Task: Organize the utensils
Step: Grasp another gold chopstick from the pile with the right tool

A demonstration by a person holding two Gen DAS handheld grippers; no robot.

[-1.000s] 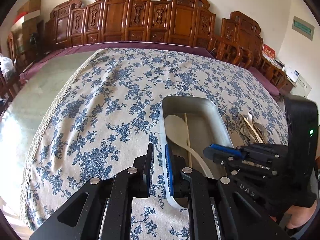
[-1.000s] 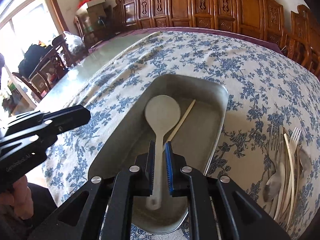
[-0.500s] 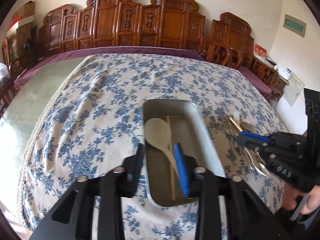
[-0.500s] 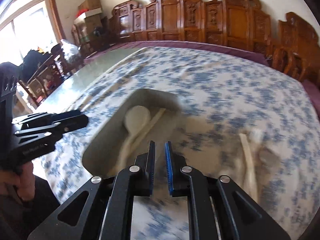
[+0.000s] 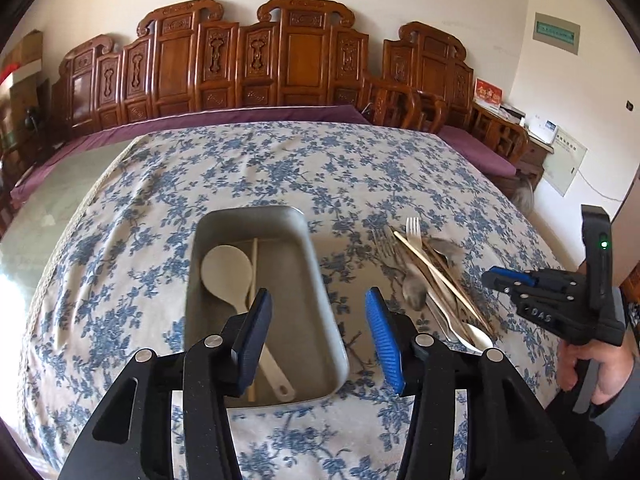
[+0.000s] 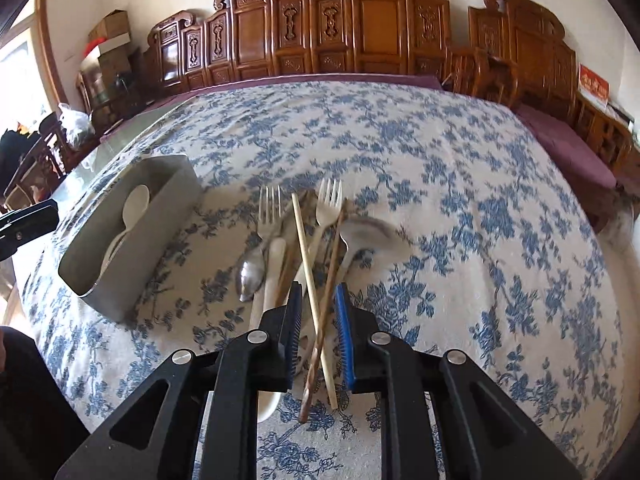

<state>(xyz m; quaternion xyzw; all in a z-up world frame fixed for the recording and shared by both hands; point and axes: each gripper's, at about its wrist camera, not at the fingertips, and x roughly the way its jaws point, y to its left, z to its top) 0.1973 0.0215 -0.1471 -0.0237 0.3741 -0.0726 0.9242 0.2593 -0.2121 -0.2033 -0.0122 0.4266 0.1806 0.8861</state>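
Note:
A grey tray lies on the flowered tablecloth and holds a white spoon and a pale chopstick. To its right lies a pile of utensils: forks, spoons, chopsticks. My left gripper is open above the tray's near right part. My right gripper is open over the pile, its jaws on either side of a pale chopstick and a brown chopstick, not touching them. It also shows in the left wrist view.
The tablecloth covers a large table with a glass top bare at the left. Carved wooden chairs line the far wall. The person's hand holds the right gripper at the table's right edge.
My left gripper has opened and pulled back over the tray. My right gripper has swung right from the tray to the utensil pile and opened.

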